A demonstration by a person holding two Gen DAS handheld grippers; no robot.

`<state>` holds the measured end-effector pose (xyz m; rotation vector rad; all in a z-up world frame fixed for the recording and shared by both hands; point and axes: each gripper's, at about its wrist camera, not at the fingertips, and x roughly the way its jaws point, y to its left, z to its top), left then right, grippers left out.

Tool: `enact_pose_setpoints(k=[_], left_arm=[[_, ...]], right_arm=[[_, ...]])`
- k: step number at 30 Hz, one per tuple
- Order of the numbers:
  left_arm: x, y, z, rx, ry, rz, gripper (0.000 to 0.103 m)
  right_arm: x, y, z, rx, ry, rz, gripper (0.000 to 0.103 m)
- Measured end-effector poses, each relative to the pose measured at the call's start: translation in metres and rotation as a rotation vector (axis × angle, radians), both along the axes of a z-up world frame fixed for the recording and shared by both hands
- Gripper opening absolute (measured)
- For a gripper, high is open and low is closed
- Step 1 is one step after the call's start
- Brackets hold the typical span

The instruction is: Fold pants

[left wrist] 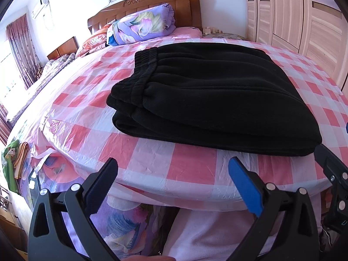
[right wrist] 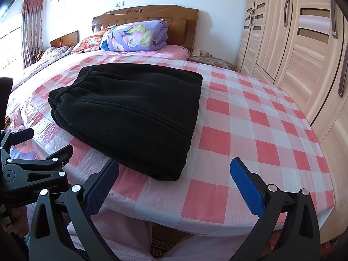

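Note:
The black pants (left wrist: 208, 95) lie folded into a thick rectangular stack on the pink-and-white checked bed cover (left wrist: 189, 169), waistband towards the far left. They also show in the right wrist view (right wrist: 130, 113). My left gripper (left wrist: 174, 169) is open and empty, held just off the bed's near edge in front of the stack. My right gripper (right wrist: 174, 171) is open and empty, near the stack's near right corner. The right gripper's fingers (left wrist: 330, 165) show at the right edge of the left wrist view, and the left gripper's body (right wrist: 32, 169) shows at the left of the right wrist view.
A rolled purple floral quilt (right wrist: 134, 35) and pillows lie at the wooden headboard (right wrist: 145, 15). A tall wooden wardrobe (right wrist: 293, 43) stands along the right side. Clothes (left wrist: 15, 161) hang at the left. The checked cover (right wrist: 261, 119) stretches right of the stack.

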<state>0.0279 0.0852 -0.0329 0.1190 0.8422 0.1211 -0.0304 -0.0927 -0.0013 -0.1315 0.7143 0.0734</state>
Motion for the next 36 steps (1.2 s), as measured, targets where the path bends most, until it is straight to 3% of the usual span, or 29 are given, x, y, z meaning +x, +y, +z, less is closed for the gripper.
enact_pose_setpoints(k=[36], left_arm=[[-0.0017, 0.0012, 0.0038, -0.010, -0.014, 0.011, 0.101]], right_arm=[[-0.0006, -0.0007, -0.0021, 0.002, 0.003, 0.002, 0.099]])
